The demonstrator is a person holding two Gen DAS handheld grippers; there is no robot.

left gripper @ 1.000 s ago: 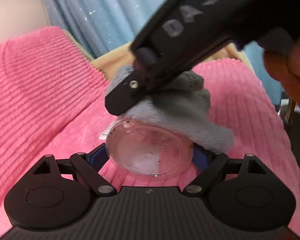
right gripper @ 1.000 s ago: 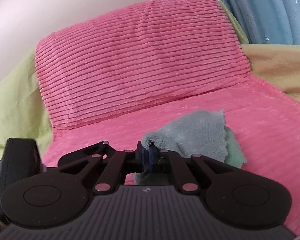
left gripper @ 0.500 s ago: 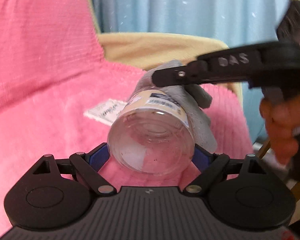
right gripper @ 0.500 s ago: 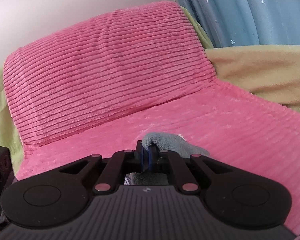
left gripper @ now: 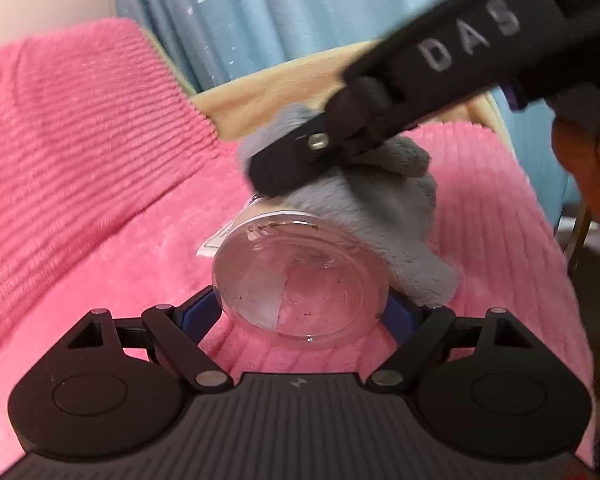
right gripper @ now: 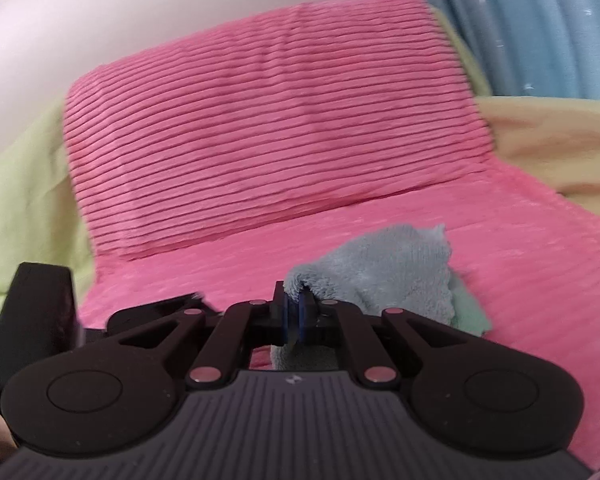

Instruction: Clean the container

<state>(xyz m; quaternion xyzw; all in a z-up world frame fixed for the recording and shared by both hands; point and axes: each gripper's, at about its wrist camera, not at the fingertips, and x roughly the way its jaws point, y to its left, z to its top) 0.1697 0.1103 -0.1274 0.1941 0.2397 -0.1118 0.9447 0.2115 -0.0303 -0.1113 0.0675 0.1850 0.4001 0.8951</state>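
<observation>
Left fingers [left gripper: 202, 314] clamp the jar [left gripper: 300, 280]; right fingers [right gripper: 288, 314] pinch the cloth [right gripper: 384, 276] against it.

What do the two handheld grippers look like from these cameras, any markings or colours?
Both are matte black plastic. The left gripper and right gripper each have a ribbed base, two round housings, silver-pinned linkage arms and blue finger pads. Seen from the left camera, the right one's body carries grey "DAS" lettering. No cables or sleeves show.

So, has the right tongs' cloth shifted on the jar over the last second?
Yes. Half a second ago the grey cloth sat beyond the jar, near the tan blanket; now the right tongs have brought it back over the jar's upper side.
</observation>
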